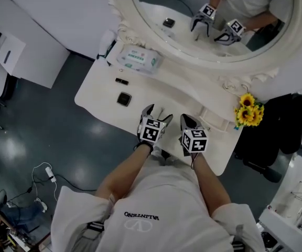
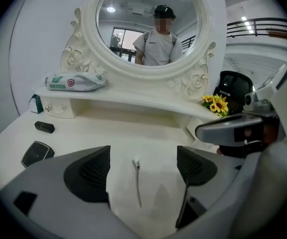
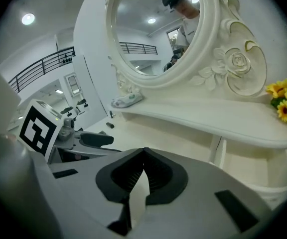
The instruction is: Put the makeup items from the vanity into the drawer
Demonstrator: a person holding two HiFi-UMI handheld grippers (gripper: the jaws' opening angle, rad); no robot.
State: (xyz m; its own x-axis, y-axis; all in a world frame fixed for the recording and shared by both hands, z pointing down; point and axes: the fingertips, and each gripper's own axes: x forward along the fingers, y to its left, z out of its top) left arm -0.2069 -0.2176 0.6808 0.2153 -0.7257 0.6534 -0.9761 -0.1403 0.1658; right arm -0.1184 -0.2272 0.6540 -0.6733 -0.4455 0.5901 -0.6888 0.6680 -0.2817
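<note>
A person in a white T-shirt stands at the near edge of a white vanity counter (image 1: 104, 96), a handheld gripper in each hand, both low over the counter's near middle and close beside each other.

The left claw (image 1: 158, 113) is spread wide, with open space between its two black ribbed pads (image 2: 96, 171). A thin silver makeup tool (image 2: 138, 183) lies flat on the counter in that gap, touching neither pad; what kind of tool it is cannot be told. The right claw (image 1: 189, 121), to the right of the left one, is pinched narrow. Its tips meet (image 3: 144, 151) and nothing is between them.

Two more makeup items sit on the counter's left part, well apart from both claws. One is a dark square compact (image 1: 123, 99), and farther back lies a small black tube (image 1: 121, 81). From the left gripper view, the compact (image 2: 36, 153) is nearer and the tube (image 2: 44, 127) is just beyond it.

A raised shelf (image 2: 133, 98) runs along the far side under a large oval mirror (image 1: 182, 25) in an ornate white frame. A soft pack of wipes (image 1: 139, 58) rests on the shelf's left end. Below that end is a small drawer front (image 2: 59, 109) with two knobs, shut. A bunch of yellow sunflowers (image 1: 249, 110) stands at the counter's far right. The mirror reflects the person and both grippers.
</note>
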